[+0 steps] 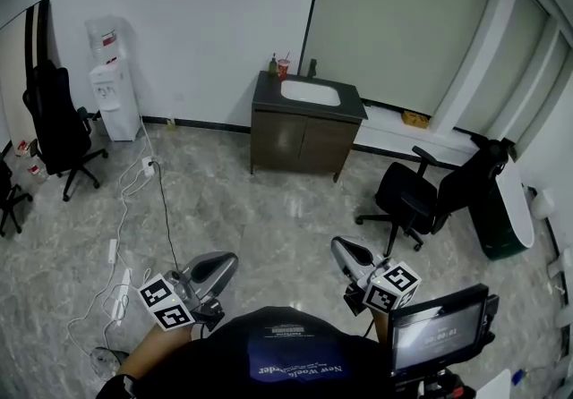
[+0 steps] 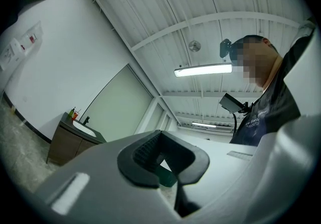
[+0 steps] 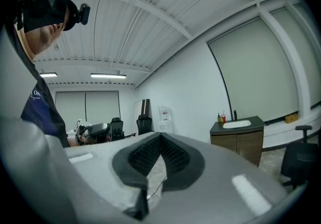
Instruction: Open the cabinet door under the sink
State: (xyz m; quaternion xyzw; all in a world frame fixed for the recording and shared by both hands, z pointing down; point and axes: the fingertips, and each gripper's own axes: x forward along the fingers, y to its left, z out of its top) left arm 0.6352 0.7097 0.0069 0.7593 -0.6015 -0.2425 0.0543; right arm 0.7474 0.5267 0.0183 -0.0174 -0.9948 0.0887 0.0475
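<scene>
Closest to the camera is the person's dark shirt (image 1: 286, 357), and just past it are the two tools they hold. The left gripper (image 1: 219, 265) has its grey jaws squeezed together with nothing in them. The right gripper (image 1: 345, 250) is the same: jaws pressed tight and holding nothing. Both point out over the shiny grey stone floor (image 1: 269, 209). The dark brown wooden cabinet with two doors (image 1: 300, 142) stands far off, straight ahead against the white wall, well apart from both tools. Its wide front faces the person, and the line where the two doors meet runs up and down in the middle. Both doors look shut, so what is inside stays hidden, and I cannot make out any handles from here. The right gripper seems a bit more in line with the cabinet, but neither one is close; I think the person must first walk across the floor. On top sits a white oval sink bowl (image 1: 311, 93), which looks empty. A red cup with a straw (image 1: 284, 68) stands at the back left corner; what is in it I cannot tell. A black office chair on wheels (image 1: 416, 196) stands to the right of the path.
</scene>
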